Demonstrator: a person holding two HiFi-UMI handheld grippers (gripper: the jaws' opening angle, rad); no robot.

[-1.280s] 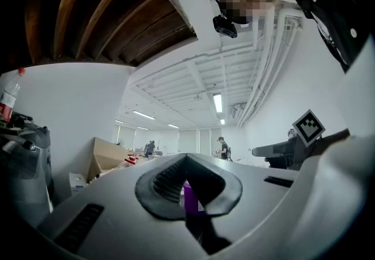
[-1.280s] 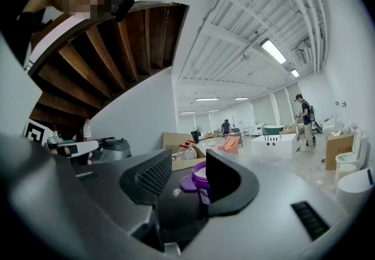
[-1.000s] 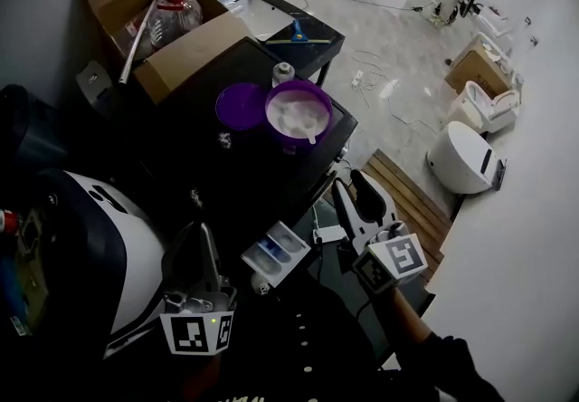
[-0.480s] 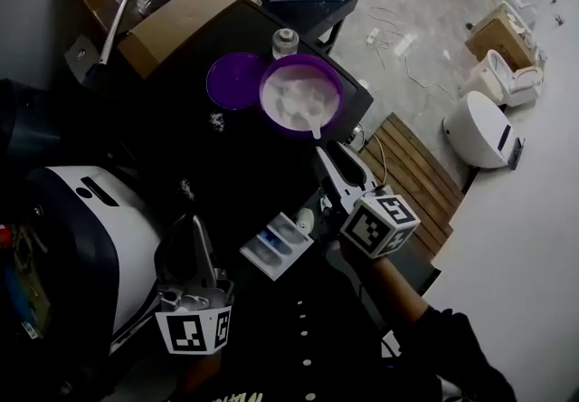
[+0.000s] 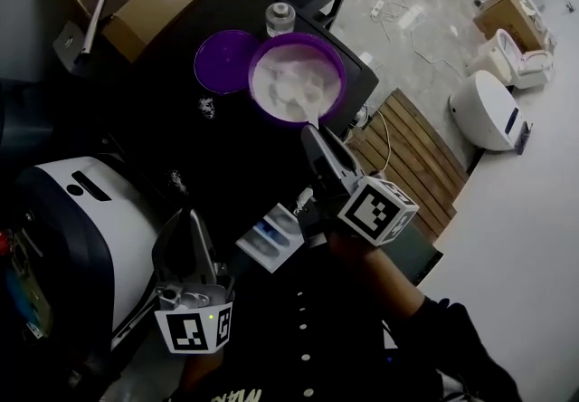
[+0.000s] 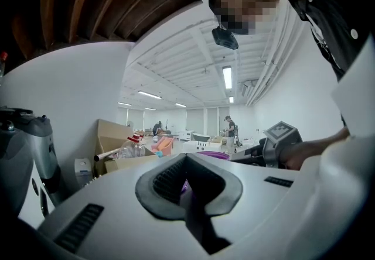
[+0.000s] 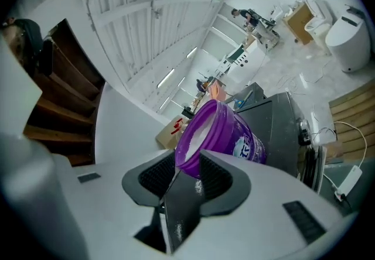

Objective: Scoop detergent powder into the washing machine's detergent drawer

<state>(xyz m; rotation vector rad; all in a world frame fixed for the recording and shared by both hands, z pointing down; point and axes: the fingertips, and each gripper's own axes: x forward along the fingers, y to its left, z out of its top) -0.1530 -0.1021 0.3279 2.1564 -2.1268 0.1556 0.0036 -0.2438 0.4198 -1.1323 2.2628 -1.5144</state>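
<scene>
Forward goes my right gripper (image 5: 314,133) since a second ago, from beside the one pulled-out detergent drawer (image 5: 270,238) to the near rim of the one purple tub (image 5: 338,81) of powder, rolling as it goes. One white scoop (image 5: 306,110) lies in the powder, handle toward my tips. Those jaws stand apart; whether they touch the handle I cannot tell. One purple lid (image 5: 222,54) lies beside the tub on the black top (image 5: 226,147). My left gripper (image 5: 190,221) hangs left of the drawer, jaws barely parted, empty.
</scene>
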